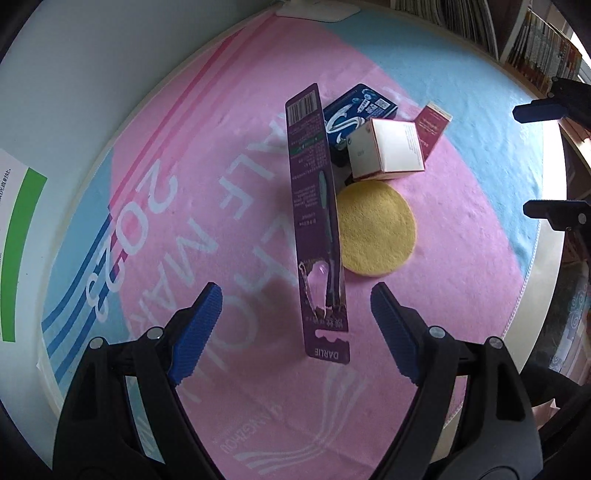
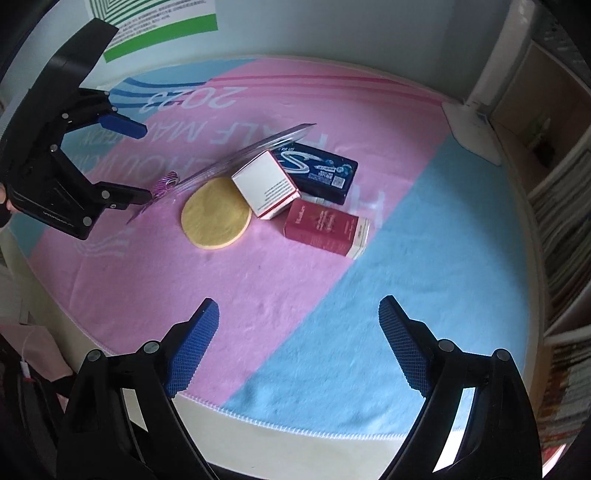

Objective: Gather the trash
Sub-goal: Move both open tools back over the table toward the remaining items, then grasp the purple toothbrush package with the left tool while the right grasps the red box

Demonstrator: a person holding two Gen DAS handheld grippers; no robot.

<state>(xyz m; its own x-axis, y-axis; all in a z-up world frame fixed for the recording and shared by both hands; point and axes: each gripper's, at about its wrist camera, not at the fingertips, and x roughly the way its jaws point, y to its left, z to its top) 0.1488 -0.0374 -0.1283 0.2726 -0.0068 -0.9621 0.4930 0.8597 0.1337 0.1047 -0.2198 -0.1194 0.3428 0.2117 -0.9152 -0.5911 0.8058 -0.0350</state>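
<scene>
A long purple toothbrush package (image 1: 317, 221) lies tilted on the pink and blue towel (image 1: 221, 177), its far end propped on a dark blue gum box (image 1: 356, 110). Beside it are a white carton (image 1: 388, 151), a dark red box (image 1: 432, 127) and a yellow round pad (image 1: 375, 232). My left gripper (image 1: 295, 314) is open, its fingers on either side of the package's near end. In the right wrist view it (image 2: 142, 164) shows at the left by the package (image 2: 236, 158). My right gripper (image 2: 295, 339) is open and empty, short of the pad (image 2: 216, 214), carton (image 2: 266, 184), red box (image 2: 325, 229) and gum box (image 2: 317, 170).
The towel (image 2: 406, 295) covers a pale tabletop whose front edge (image 2: 332, 450) is near my right gripper. Bookshelves (image 2: 554, 221) stand to the right. A white wall with a green-striped poster (image 2: 159, 26) is behind the table.
</scene>
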